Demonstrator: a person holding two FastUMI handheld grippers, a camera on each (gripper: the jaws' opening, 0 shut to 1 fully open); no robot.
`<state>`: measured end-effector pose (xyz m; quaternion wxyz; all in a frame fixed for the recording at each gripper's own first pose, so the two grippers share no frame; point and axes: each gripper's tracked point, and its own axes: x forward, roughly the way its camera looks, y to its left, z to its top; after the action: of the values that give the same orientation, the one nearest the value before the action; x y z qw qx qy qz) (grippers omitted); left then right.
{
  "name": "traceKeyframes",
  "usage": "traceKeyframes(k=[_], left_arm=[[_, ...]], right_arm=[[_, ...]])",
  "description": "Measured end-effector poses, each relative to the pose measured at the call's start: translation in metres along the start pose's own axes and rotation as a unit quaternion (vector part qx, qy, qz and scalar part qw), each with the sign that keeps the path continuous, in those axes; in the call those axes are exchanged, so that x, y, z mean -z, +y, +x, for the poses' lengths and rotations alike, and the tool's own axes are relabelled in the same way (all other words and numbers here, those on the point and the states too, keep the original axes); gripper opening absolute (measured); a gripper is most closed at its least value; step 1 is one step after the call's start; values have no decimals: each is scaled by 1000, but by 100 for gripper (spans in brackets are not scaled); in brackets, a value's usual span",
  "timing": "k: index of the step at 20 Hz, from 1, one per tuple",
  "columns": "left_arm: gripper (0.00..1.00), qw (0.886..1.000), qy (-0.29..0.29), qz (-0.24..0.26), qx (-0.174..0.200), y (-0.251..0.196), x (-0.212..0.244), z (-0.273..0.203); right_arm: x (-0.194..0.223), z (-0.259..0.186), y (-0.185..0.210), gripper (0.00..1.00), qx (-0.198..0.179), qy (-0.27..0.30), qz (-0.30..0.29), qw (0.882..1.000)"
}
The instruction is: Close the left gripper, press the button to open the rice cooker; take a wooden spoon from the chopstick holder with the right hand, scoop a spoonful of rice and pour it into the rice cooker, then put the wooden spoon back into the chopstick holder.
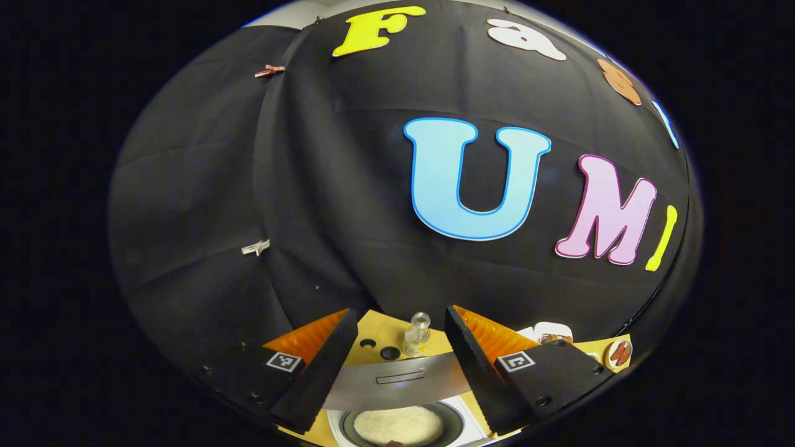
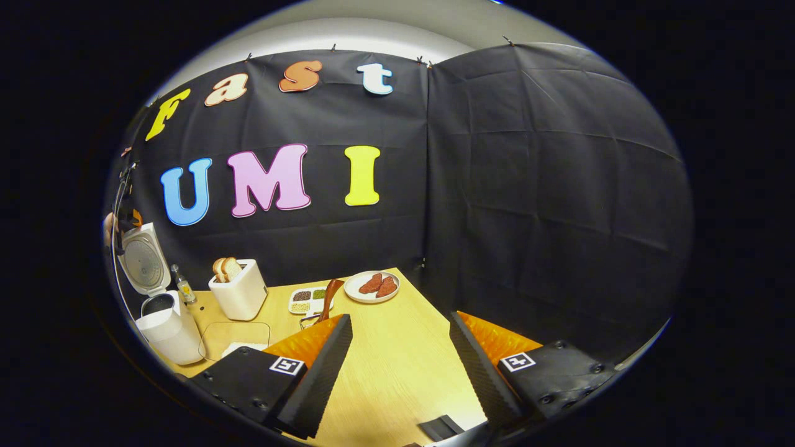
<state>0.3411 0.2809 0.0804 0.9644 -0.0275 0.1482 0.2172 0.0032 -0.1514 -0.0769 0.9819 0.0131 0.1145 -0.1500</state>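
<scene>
Counter (image 2: 397,354) carries open rice cooker (image 2: 163,323) at left edge; left hand-held gripper (image 1: 397,366) and right hand-held gripper (image 2: 400,366) both spread apart, empty.

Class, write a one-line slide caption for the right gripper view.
Open right gripper over a wooden table, with the rice cooker lid-up at far left beside a toaster.

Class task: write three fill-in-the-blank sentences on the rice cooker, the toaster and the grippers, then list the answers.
1. The rice cooker has its lid ____.
2. The toaster holds two slices of ____.
3. The right gripper has its jaws ____, holding nothing.

Missing words: open; bread; open
</scene>
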Motion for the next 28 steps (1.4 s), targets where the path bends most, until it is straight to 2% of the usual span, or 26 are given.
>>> traceKeyframes(k=[4,7,10,15,22,28], left_arm=[[99,999,37,3,2,-16,37,-33],[99,998,63,8,6,-30,81,-57],[98,995,96,11,1,-40,134,-75],[99,993,113,26,-19,-46,200,-86],[99,991,125,40,-34,-49,257,-81],[100,992,113,51,-27,-52,266,-81]], right_arm=[[9,8,-5,98,-12,12,5,1000],[9,18,-5,99,-26,20,11,999],[6,30,-4,99,-41,28,16,999],[3,43,-12,99,-60,38,9,997],[3,58,-26,99,-70,45,0,997],[2,64,-23,99,-91,46,2,995]])
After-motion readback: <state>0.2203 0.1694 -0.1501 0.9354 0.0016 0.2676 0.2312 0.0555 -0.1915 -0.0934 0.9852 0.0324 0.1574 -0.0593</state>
